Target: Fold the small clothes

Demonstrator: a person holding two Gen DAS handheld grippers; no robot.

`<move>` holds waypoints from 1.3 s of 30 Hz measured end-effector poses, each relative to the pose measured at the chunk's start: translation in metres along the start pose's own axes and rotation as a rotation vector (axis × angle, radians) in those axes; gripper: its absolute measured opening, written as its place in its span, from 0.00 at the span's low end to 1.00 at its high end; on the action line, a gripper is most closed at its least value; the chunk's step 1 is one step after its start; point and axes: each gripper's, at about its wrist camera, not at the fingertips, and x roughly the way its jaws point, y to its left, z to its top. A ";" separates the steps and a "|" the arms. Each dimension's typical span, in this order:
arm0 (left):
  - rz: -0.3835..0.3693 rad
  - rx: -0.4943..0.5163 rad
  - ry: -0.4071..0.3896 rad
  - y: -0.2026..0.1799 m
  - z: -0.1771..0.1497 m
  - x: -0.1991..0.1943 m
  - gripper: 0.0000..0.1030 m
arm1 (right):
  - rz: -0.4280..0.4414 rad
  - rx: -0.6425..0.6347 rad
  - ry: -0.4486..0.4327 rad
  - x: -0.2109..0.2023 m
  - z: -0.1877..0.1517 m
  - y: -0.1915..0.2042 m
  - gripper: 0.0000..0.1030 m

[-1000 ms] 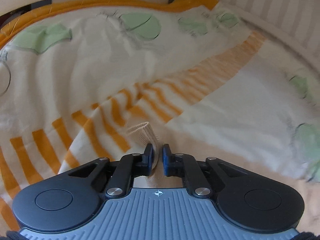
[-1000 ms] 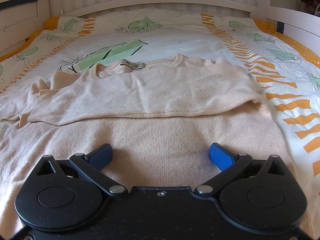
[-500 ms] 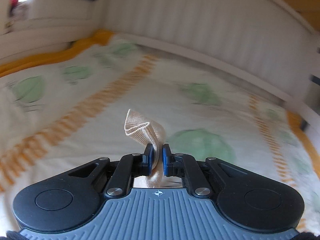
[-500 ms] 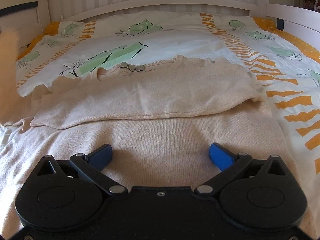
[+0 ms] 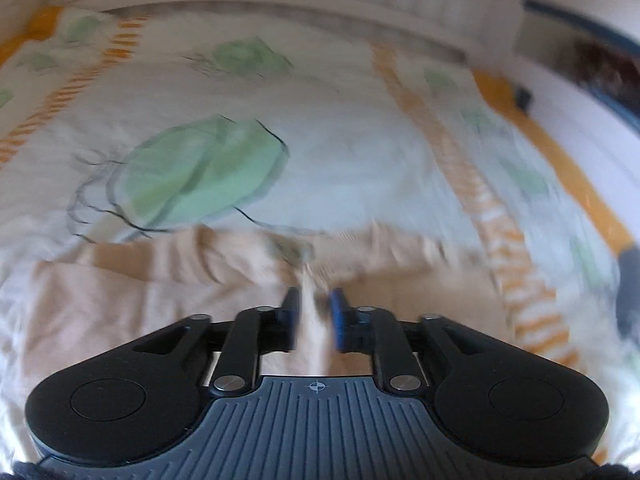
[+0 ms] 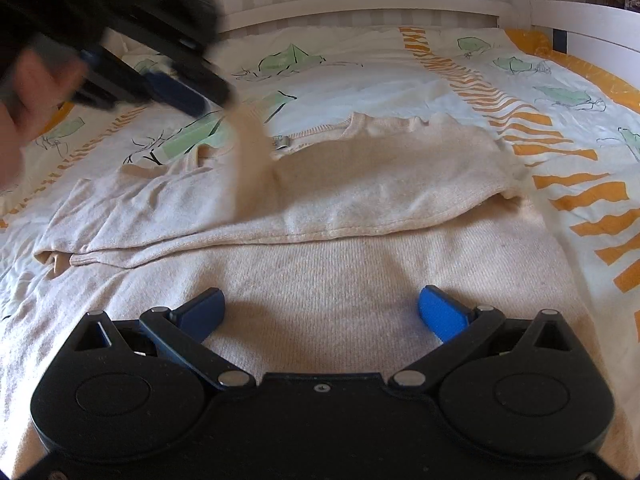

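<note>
A cream knit sweater [image 6: 340,256] lies flat on the bed, its right sleeve folded across the chest. My left gripper [image 5: 314,312] is shut on the cuff of the left sleeve [image 5: 310,320] and holds it up above the sweater's neckline [image 5: 296,248]. In the right wrist view the left gripper [image 6: 216,104] comes in from the upper left with the sleeve [image 6: 250,160] hanging down from it. My right gripper [image 6: 322,310] is open and empty, low over the sweater's lower body.
The bed has a white sheet [image 6: 560,120] with green leaf prints and orange stripes. A white slatted headboard [image 6: 360,4] runs along the far side, with a white side rail [image 6: 592,32] at the right.
My left gripper has swung the sleeve from the left side of the bed over the sweater's chest, and now shows in the right wrist view. The right gripper has stayed put.
</note>
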 end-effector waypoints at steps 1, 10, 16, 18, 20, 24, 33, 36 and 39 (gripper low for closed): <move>0.008 0.035 0.016 0.001 -0.004 0.004 0.28 | 0.000 0.000 0.000 0.000 0.000 0.000 1.00; 0.160 0.113 -0.030 0.035 -0.050 -0.030 0.31 | 0.010 0.011 -0.002 0.000 0.001 -0.002 1.00; 0.297 -0.001 0.047 0.109 -0.098 -0.037 0.30 | 0.010 0.009 -0.001 0.000 0.001 -0.002 1.00; 0.324 -0.058 0.052 0.131 -0.107 -0.038 0.31 | 0.007 0.004 0.000 0.000 0.002 -0.001 1.00; 0.340 -0.133 0.029 0.150 -0.109 -0.042 0.31 | 0.005 0.000 0.001 0.000 0.002 -0.001 1.00; 0.326 -0.219 0.027 0.172 -0.100 -0.040 0.34 | 0.006 -0.005 0.007 -0.002 0.003 0.001 1.00; 0.323 -0.207 -0.019 0.175 -0.114 -0.039 0.42 | 0.092 -0.062 -0.002 -0.018 0.036 0.004 0.81; 0.337 -0.188 -0.024 0.171 -0.115 -0.038 0.42 | 0.094 -0.068 -0.048 -0.015 0.059 0.005 0.81; 0.334 -0.194 -0.031 0.172 -0.115 -0.038 0.42 | 0.079 -0.038 -0.055 0.003 0.078 0.002 0.81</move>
